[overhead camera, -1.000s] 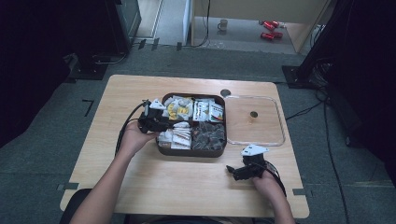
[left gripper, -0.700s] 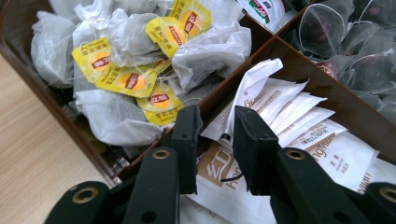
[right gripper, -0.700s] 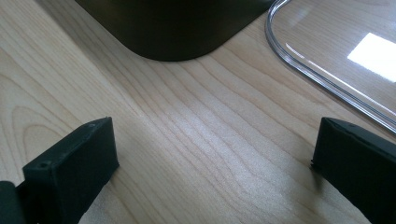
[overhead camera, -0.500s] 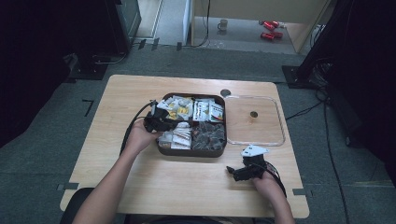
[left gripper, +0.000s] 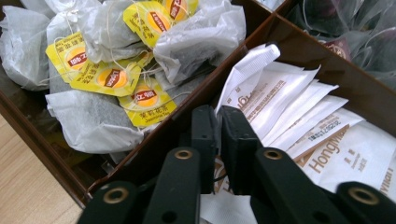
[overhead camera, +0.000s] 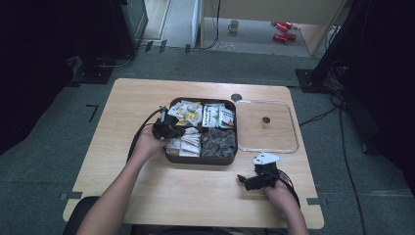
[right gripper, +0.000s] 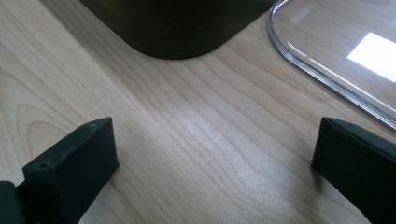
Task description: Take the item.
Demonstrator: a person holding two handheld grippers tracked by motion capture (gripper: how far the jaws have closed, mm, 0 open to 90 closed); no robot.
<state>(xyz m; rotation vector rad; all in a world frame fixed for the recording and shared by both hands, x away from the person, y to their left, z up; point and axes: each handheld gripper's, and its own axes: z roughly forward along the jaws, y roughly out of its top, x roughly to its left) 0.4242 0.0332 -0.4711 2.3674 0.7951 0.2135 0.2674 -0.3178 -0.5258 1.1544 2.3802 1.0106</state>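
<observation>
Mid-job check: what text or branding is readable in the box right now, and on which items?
"Lipton", small, on the yellow tea-bag tags.
"Jasmine Tea", faint, on the lowest yellow tag, under Chinese characters too small to read.
"HongMa…", cut off, on the white sachets beside the one the left gripper has just closed on.
Brown print on the pinched sachet: too blurred.
Packets in the high view: unreadable.

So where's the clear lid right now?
In the high view the clear lid lies flat on the table, just right of the brown compartment box, beyond the right claw.
</observation>
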